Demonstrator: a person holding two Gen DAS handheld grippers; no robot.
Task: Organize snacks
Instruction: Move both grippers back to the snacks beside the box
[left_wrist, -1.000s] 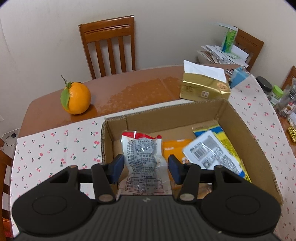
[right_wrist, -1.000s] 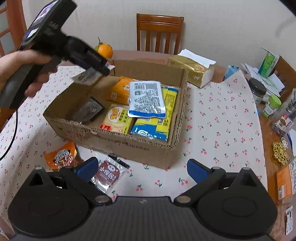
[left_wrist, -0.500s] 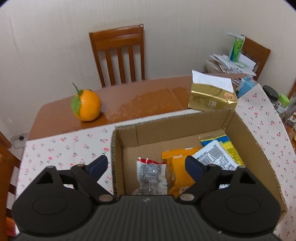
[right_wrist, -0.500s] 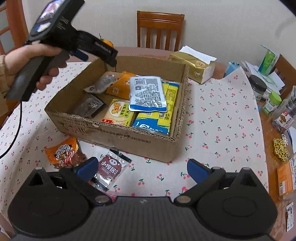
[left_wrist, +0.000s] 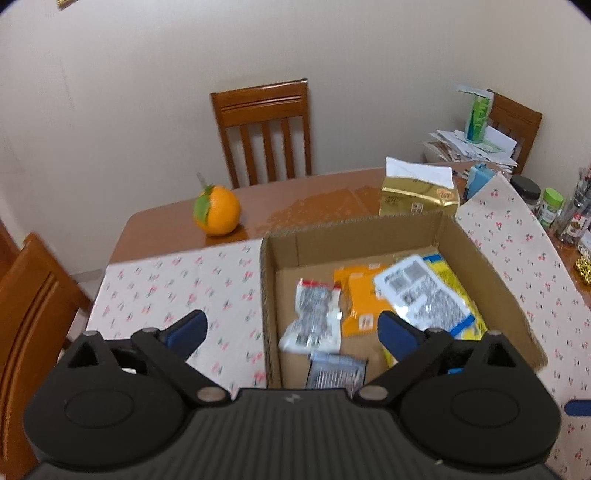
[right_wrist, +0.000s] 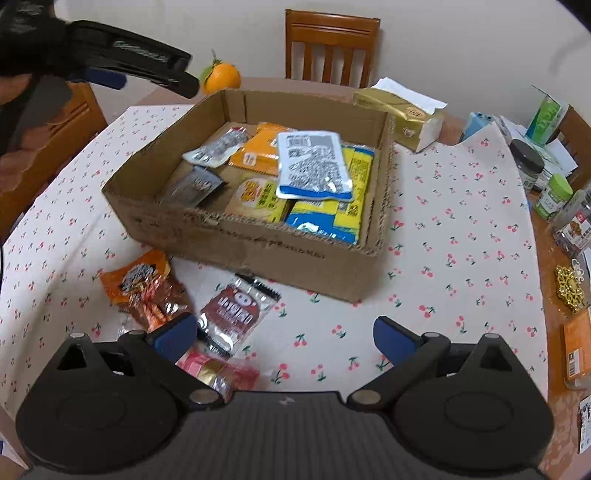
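A cardboard box (right_wrist: 258, 254) (left_wrist: 469, 251) on the cherry-print cloth holds several snack packs. Among them are a grey-and-red pack (left_wrist: 314, 317) (right_wrist: 218, 146), an orange pack (left_wrist: 362, 299) and a white-and-blue pack (right_wrist: 314, 162). My left gripper (left_wrist: 291, 330) is open and empty, raised above the box's left wall; it also shows in the right wrist view (right_wrist: 147, 70). My right gripper (right_wrist: 284, 336) is open and empty above the cloth in front of the box. Loose packs lie there: an orange one (right_wrist: 142, 284), a dark red one (right_wrist: 236, 310) and a red-gold one (right_wrist: 218, 373).
An orange fruit (left_wrist: 218, 208) and a gold tissue pack (left_wrist: 419, 195) sit on the bare wooden table beyond the box. Jars (right_wrist: 554, 192) and papers crowd the right side. Wooden chairs (left_wrist: 264, 129) stand around the table.
My left gripper opened and let the grey-and-red pack drop into the box, then rose and pulled back to the left. My right gripper moved slightly closer to the loose packs.
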